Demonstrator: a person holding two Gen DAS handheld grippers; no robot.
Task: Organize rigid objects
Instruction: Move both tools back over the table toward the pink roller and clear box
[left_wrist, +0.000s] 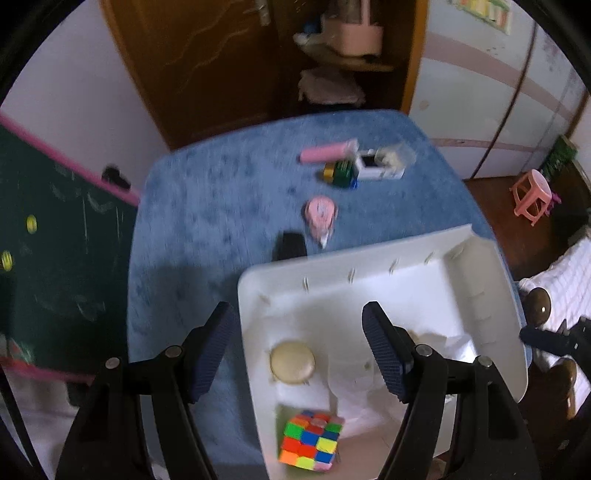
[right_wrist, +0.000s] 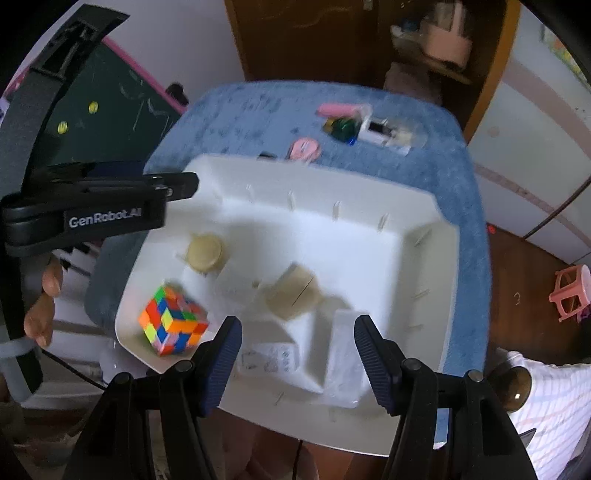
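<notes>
While both grippers hang above the white tray (right_wrist: 417, 236), nothing sits between either pair of fingers. Left gripper (left_wrist: 299, 350): fingers spread, released, empty, over the tray's left rim. Right gripper (right_wrist: 297, 360): fingers apart, released, empty, over the tray's near part.

Tray rests on the blue counter (left_wrist: 207, 206) and has short slots along its walls. Inside it:
- colour cube (right_wrist: 173, 319), in the near-left corner, tilted on an edge in the right wrist view.
- round beige lid-like piece (right_wrist: 205, 253), just beyond the cube.
- second beige rounded block (right_wrist: 293, 293), near the tray's middle, apart from the first.
- white paper or plastic sheet (right_wrist: 345, 354) with a printed slip (right_wrist: 267, 360) beside it, at the near edge.

Outside the tray, on the counter's far part:
- pink flat item (left_wrist: 320, 216), close to the tray's far rim.
- black item (left_wrist: 290, 245), touching or just beside that rim; cannot tell which.
- pink stick (left_wrist: 325, 152), green-and-yellow item (left_wrist: 340, 173) and white box (left_wrist: 380, 164), clustered at the far edge.

Frames are motion-blurred, so small details are unclear. Left gripper's body and a hand (right_wrist: 40, 306) show at the left of the right wrist view.
</notes>
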